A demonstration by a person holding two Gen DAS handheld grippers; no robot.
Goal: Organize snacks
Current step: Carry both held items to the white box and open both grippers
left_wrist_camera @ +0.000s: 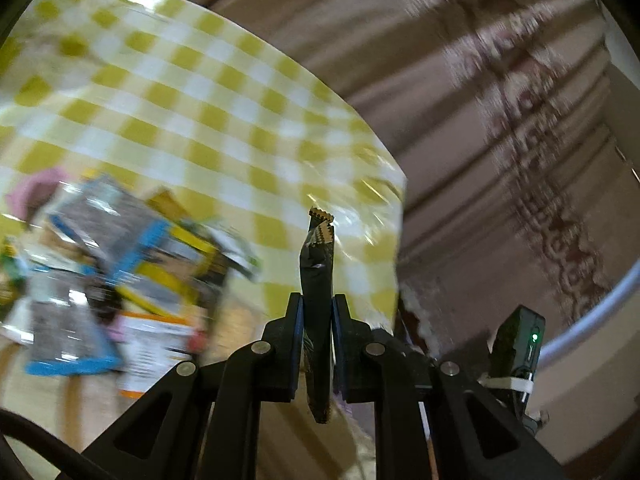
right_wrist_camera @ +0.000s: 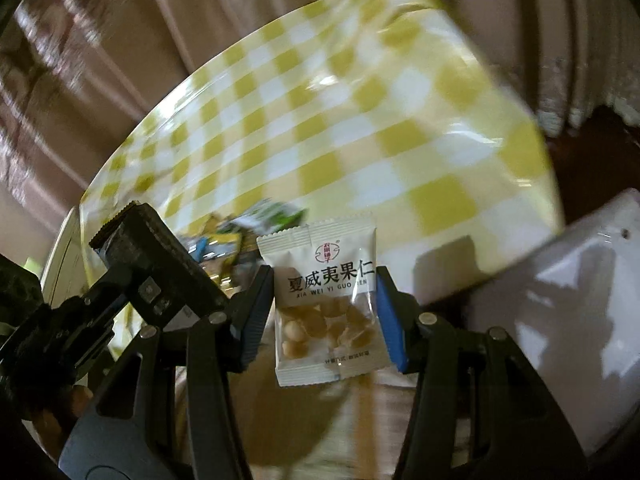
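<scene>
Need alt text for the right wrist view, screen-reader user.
The right gripper holds a small white nut packet with a clear window and black Chinese lettering between its blue-padded fingers, above a yellow-and-white checked tablecloth. A blurred pile of snack packets lies behind; a white container sits at right.

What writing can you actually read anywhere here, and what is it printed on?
"夏威夷果仁" on the white nut packet held in the right claw.
"XIA WEI YI GUO REN" just beneath it, partly hidden at the end.
Red round logo at the packet's top: too small to read.
Fine print near its bottom edge: too small.
Dark packet in the left claw: edge-on, nothing readable.
Snack pile on the checked tablecloth: blurred.
</scene>
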